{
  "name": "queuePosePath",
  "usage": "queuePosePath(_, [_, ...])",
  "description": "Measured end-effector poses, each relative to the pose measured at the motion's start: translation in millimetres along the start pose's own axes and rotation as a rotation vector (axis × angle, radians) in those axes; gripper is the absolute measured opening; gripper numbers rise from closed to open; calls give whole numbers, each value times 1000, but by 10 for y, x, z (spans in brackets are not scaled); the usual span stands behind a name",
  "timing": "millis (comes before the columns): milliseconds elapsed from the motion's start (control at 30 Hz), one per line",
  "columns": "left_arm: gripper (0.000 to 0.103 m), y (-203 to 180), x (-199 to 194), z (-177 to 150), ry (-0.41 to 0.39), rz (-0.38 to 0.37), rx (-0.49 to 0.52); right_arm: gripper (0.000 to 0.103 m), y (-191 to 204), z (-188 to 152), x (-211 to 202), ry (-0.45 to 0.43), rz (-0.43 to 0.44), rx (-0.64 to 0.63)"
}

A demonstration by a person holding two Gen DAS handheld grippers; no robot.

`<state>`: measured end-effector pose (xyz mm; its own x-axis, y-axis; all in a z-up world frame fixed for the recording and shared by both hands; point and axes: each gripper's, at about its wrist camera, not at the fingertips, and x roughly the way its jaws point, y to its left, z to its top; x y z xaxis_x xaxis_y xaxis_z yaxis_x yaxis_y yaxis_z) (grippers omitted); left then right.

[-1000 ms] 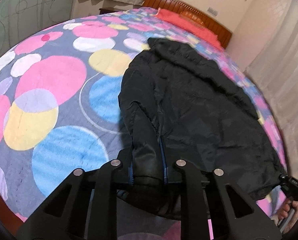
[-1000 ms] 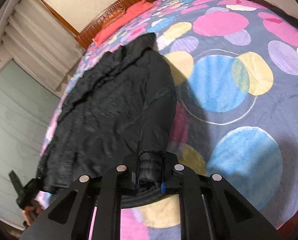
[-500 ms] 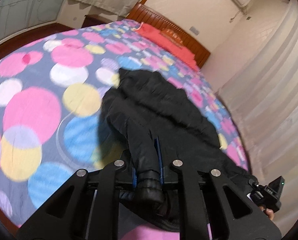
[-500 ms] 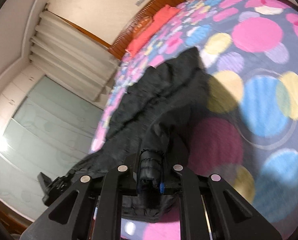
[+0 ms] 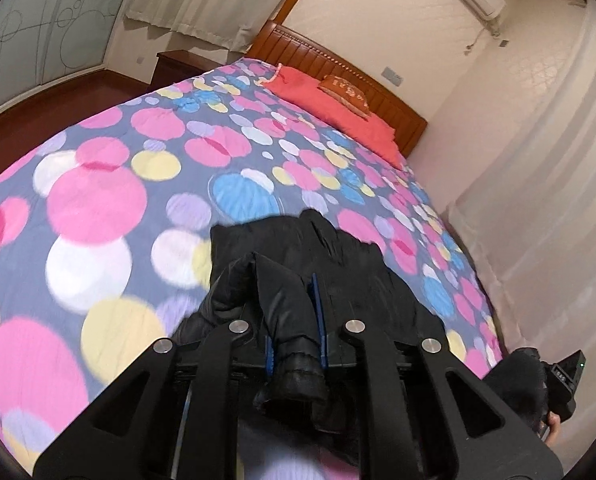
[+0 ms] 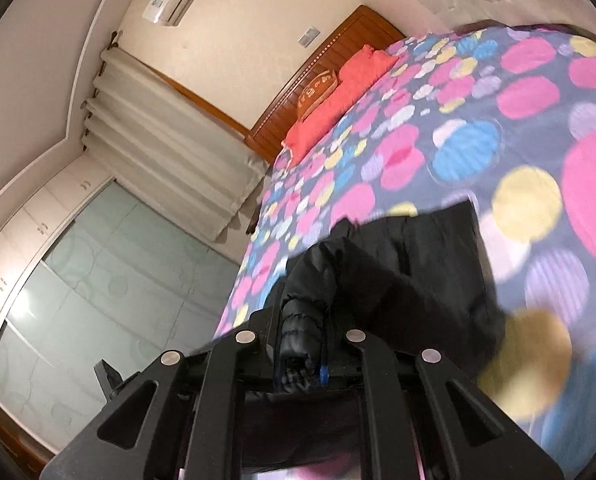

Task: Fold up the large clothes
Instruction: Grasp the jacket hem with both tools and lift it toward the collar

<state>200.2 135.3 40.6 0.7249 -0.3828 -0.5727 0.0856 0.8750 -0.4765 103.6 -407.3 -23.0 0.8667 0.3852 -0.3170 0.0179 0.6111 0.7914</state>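
Note:
A black padded jacket [image 5: 349, 276] lies bunched on the near part of the bed, its near edge raised. My left gripper [image 5: 296, 336] is shut on a thick roll of that jacket, which bulges out behind the jaws. In the right wrist view the same black jacket [image 6: 413, 276] hangs from my right gripper [image 6: 301, 344], shut on another quilted fold of it. The right gripper's body [image 5: 563, 380] and a bit of the hand holding it show at the lower right of the left wrist view.
The bed's quilt [image 5: 138, 184] has pink, blue, yellow and white circles. A red pillow [image 5: 337, 108] and a wooden headboard [image 5: 329, 60] are at the far end. Pale curtains [image 5: 537, 200] run along the right side; glass wardrobe doors [image 6: 98, 280] stand beyond.
Both grippers have risen and moved toward the headboard, carrying the jacket's near edge. The jacket, spread long before, now looks bunched and shorter, and far more of the room shows.

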Motion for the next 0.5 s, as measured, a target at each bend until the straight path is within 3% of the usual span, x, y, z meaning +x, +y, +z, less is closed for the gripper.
queuePosePath(267, [14, -35, 1176, 689, 53, 107, 0, 12, -299, 778, 882, -2, -98, 52])
queuePosePath(500, [14, 57, 2182, 874, 114, 224, 45, 12, -869, 1044, 1766, 70, -265, 85])
